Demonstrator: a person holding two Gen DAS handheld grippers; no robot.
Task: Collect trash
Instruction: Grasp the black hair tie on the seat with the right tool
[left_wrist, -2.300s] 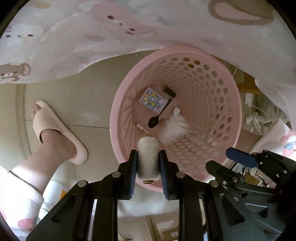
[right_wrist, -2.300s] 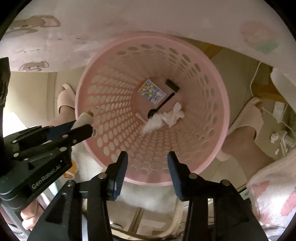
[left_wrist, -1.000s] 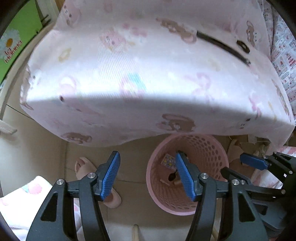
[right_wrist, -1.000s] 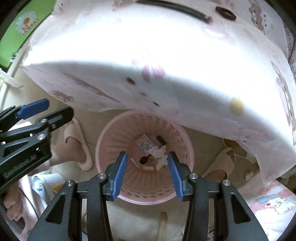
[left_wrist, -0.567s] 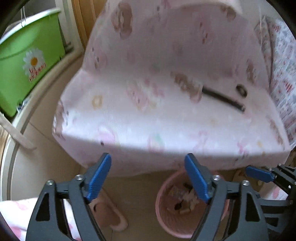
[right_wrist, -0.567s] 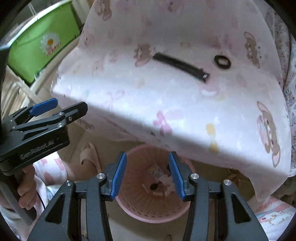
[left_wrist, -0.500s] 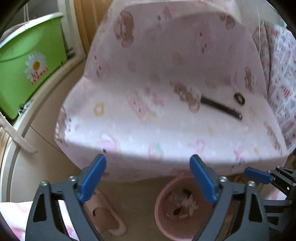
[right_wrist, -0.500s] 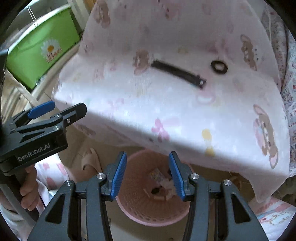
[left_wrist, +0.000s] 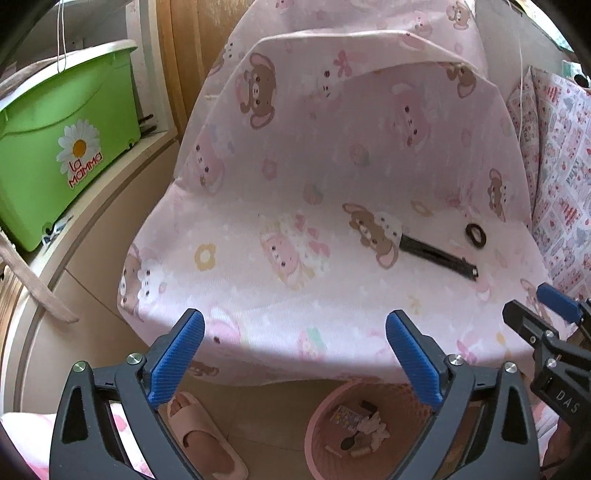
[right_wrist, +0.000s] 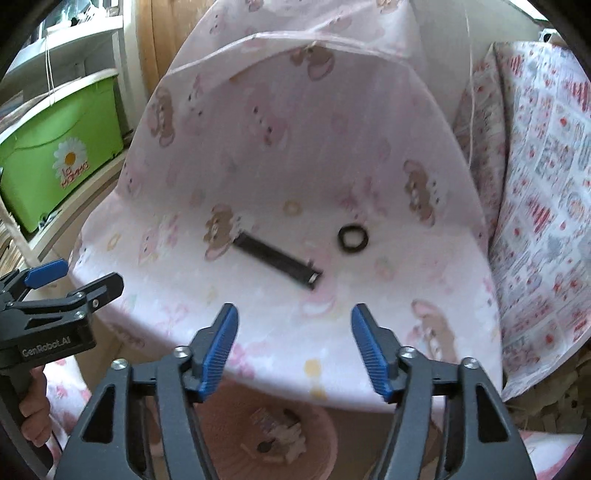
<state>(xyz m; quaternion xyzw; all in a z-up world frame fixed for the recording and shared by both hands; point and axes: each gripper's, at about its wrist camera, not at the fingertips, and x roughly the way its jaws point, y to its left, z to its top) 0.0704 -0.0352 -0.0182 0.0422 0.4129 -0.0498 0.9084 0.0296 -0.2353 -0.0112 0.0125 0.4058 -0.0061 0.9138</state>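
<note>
A long black strip (left_wrist: 437, 256) (right_wrist: 277, 262) and a small black ring (left_wrist: 475, 234) (right_wrist: 353, 239) lie on a table covered with a pink bear-print cloth (left_wrist: 314, 177) (right_wrist: 295, 155). A pink perforated basket (left_wrist: 325, 435) (right_wrist: 328, 439) stands on the floor below the table's near edge and holds several scraps of trash. My left gripper (left_wrist: 293, 354) is open and empty, raised over the table's near edge. My right gripper (right_wrist: 293, 345) is open and empty, just short of the strip and ring.
A green plastic bin (left_wrist: 55, 140) (right_wrist: 55, 155) with a daisy logo stands on a ledge at the left. A patterned pillow (left_wrist: 561, 177) (right_wrist: 546, 192) lies at the right. A pink slipper (left_wrist: 201, 443) lies on the floor left of the basket.
The left gripper let go of the pale spool over the basket. Both grippers then rose from the basket to table height and now face the strip and ring. Both jaws opened wider.
</note>
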